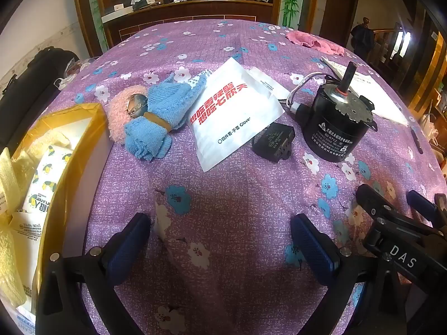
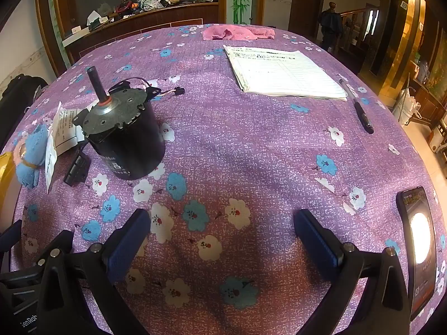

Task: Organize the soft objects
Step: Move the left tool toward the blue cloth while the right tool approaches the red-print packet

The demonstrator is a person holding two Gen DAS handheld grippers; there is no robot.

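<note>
A rolled blue knit cloth [image 1: 159,114] bound by a rubber band lies on the purple flowered tablecloth, next to a pink fluffy keychain [image 1: 120,111]. A white glove packet [image 1: 232,111] lies to their right. A pink towel [image 1: 315,43] lies at the far edge; it also shows in the right wrist view [image 2: 237,33]. A yellow box [image 1: 69,145] at the left holds soft yellow cloths and tissue packs. My left gripper [image 1: 220,240] is open and empty, short of the blue cloth. My right gripper [image 2: 220,237] is open and empty over bare tablecloth.
A black motor [image 1: 338,122] with wires and a small black capacitor [image 1: 273,142] stand right of the packet; the motor also shows in the right wrist view [image 2: 125,134]. A notepad [image 2: 285,72], a pen [image 2: 360,111] and a phone [image 2: 419,245] lie to the right.
</note>
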